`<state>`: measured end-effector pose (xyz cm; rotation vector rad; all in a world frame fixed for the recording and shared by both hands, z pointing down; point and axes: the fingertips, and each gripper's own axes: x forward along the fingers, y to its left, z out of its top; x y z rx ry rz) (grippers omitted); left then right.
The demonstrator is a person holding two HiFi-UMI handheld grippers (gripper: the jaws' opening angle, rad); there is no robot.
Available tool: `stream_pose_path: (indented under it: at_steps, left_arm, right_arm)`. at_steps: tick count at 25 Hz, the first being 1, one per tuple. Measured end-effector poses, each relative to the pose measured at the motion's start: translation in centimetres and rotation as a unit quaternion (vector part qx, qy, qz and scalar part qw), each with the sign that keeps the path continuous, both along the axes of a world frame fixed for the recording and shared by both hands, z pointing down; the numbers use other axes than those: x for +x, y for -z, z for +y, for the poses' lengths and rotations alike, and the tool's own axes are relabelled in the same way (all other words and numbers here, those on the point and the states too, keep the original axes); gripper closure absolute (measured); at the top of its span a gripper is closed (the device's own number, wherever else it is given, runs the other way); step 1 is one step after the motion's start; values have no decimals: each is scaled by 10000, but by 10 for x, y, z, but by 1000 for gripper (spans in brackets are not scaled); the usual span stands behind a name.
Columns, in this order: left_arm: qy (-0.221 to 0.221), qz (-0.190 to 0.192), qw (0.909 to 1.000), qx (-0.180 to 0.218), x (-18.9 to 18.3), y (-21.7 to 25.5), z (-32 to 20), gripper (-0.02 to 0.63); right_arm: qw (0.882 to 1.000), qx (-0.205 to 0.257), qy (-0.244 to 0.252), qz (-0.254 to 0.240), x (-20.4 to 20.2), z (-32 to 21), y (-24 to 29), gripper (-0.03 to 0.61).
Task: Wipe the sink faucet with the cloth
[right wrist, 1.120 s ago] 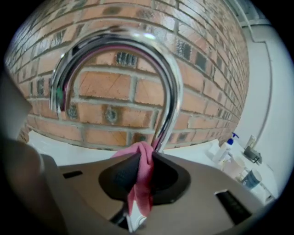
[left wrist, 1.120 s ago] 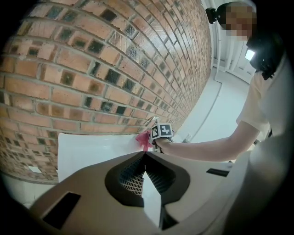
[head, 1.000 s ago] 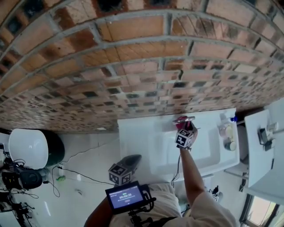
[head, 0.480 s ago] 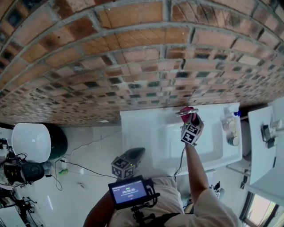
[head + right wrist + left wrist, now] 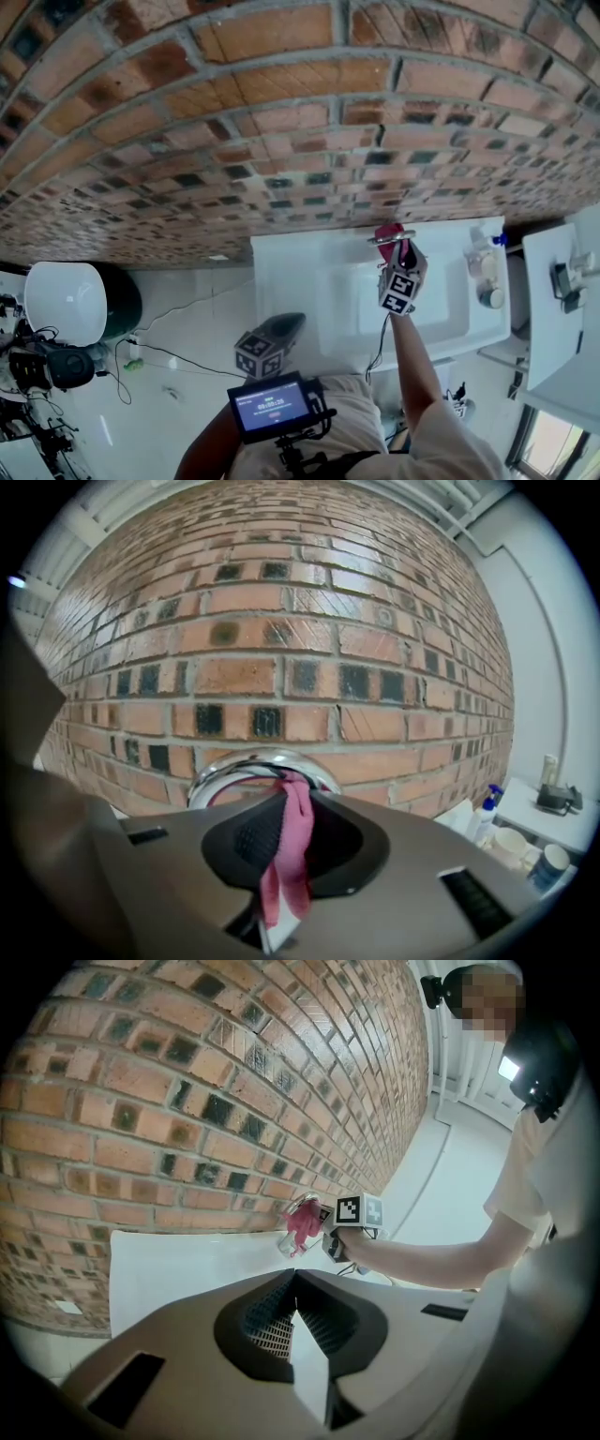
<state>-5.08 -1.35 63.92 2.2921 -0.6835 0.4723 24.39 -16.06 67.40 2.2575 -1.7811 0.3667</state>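
Wiping step in hand, with right gripper point(image 5: 286, 803) fingers pinching the pink cloth point(image 5: 292, 850) against the chrome faucet point(image 5: 246, 766) at the back of the sink point(image 5: 281, 272), left gripper point(image 5: 294, 1290) held back, fingers pressed together on nothing; next, probably, dragging the cloth along the spout.

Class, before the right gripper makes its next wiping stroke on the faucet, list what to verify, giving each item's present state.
1. Cloth gripped: ok, pinched between the right gripper's fingers.
2. Cloth touching the faucet: ok, its top lies against the chrome arc.
3. Left gripper out of the way: ok, shut, empty, held back from the sink.
4. Spray bottle clear of the stroke: ok, it stands apart at the right.
5. Faucet wiped all over: cannot tell.
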Motion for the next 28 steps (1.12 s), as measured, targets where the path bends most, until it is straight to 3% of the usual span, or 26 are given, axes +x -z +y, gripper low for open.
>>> stream_pose_path:
  at_steps: [10,19,21,25,28]
  left_arm:
    - [-45,-60,10000,-18,12,-4,0,623]
    - [126,-46,9999,-78,24,-10,8,623]
    - [202,-49,9998,-60,24,-11,9,623]
    - [388,-105,9991,-136,18,-15,13,623]
    - [566,-124,9983,-114,6,-17,10,623]
  right_arm:
    - [9924,296,968,705,-52,7,16,500]
    - [9753,24,1988,966,-88,12,-13,500]
    - [9638,-196,2487,940,-105,15,-30,499]
    - [9202,-290,3796,908,-167,32,-42,499]
    - [9053,-297,4212,457,-206,51,-30,499]
